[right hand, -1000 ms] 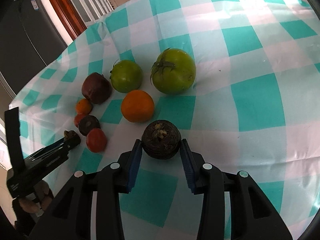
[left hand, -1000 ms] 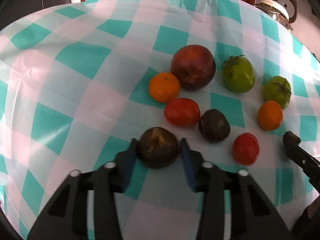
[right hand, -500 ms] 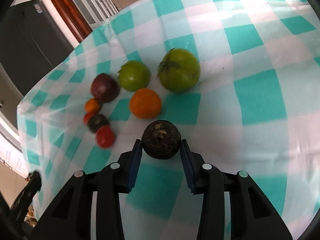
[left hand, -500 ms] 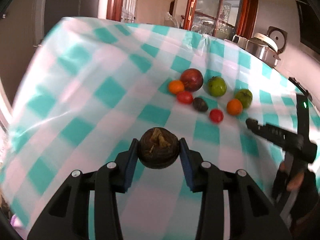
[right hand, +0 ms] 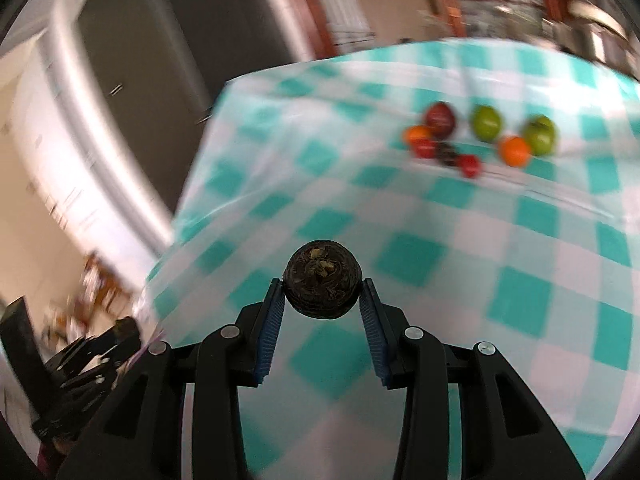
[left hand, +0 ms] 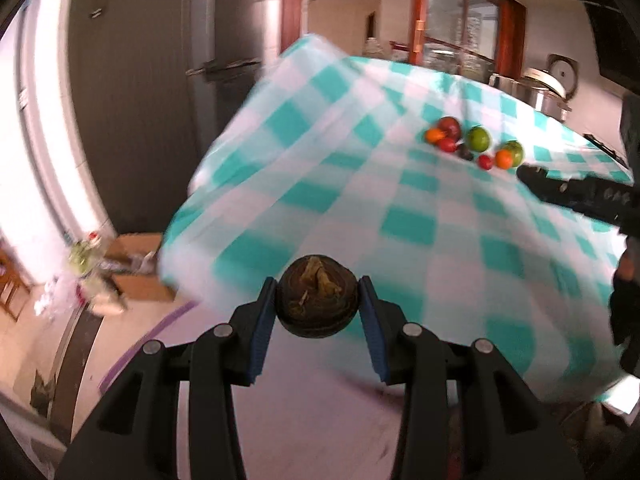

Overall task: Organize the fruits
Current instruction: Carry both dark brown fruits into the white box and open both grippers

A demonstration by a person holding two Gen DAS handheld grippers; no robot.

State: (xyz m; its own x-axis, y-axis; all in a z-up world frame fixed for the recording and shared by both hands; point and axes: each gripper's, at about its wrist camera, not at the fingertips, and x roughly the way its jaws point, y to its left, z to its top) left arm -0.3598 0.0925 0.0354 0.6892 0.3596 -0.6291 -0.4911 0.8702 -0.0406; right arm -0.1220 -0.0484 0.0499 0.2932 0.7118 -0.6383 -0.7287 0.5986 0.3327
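Domestic kitchen and dining area. A worktop covered with a teal-and-white checked tablecloth (left hand: 400,184) carries a cluster of fruits (left hand: 474,144). Beyond its far edge stand a rice cooker (left hand: 558,76) and a steel pot (left hand: 532,94) on a counter. Red-brown wooden door frames (left hand: 419,12) with glass panes open onto another room; a tall dark refrigerator (left hand: 160,80) stands at left.

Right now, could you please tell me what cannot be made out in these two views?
- Left wrist view: the fruit cluster is too small and far to identify each piece.
- Right wrist view: motion blur smears the fruit cluster and the tablecloth.
- Both views: the undersides of the dark fruits in the left claw and right claw are hidden.
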